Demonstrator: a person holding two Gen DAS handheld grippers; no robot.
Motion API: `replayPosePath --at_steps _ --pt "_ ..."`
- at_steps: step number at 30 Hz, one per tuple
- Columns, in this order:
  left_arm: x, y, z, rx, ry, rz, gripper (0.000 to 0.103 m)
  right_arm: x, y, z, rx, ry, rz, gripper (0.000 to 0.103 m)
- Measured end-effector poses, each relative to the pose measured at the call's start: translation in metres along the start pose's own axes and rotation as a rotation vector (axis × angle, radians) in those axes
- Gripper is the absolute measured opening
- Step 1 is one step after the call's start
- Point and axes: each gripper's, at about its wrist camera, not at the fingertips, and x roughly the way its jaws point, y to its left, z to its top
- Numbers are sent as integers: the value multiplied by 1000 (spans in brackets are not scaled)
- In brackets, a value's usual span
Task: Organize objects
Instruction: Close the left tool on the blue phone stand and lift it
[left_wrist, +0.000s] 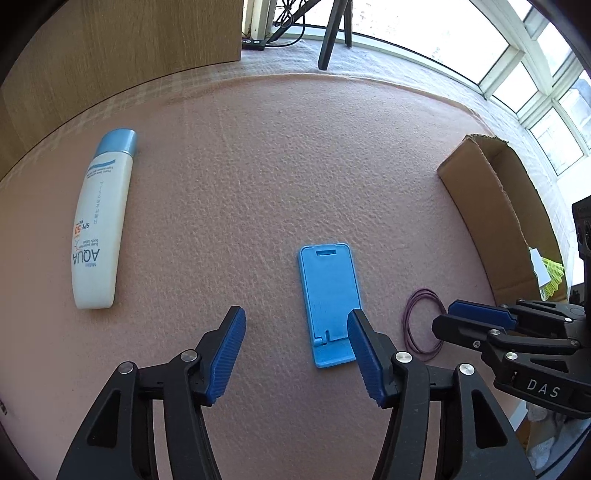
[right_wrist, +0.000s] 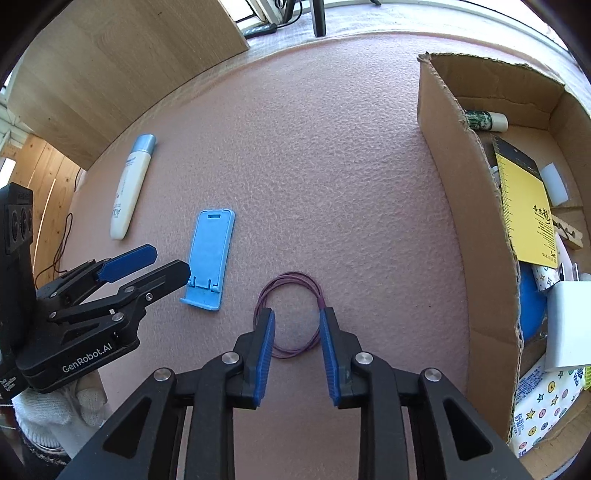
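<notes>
Pink mat (right_wrist: 332, 147) fills the table, with a box (right_wrist: 469, 206) of sorted items along its right edge, so the three loose things likely go there. Left gripper (left_wrist: 295, 354), released and empty, hangs just left of the stand (left_wrist: 328, 295); right gripper (right_wrist: 297, 350), parted and empty, straddles the band (right_wrist: 288, 314), probably to pinch it. Open mat separates these from the bottle (left_wrist: 99, 221), far left.
</notes>
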Motion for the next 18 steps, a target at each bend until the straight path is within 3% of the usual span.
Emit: replayPosePath --at_steps 6,13,16,18 --pt "12 -20 4 44 1 66 63 7 4 3 -14 -10 -78 23" --pt "12 -22 5 46 -18 73 63 12 21 8 -90 -17 -132 23" --pt "13 -18 4 45 -21 58 60 14 29 8 -131 -24 -165 21" --pt "12 -16 6 33 -17 46 52 16 33 8 -153 -26 -195 16"
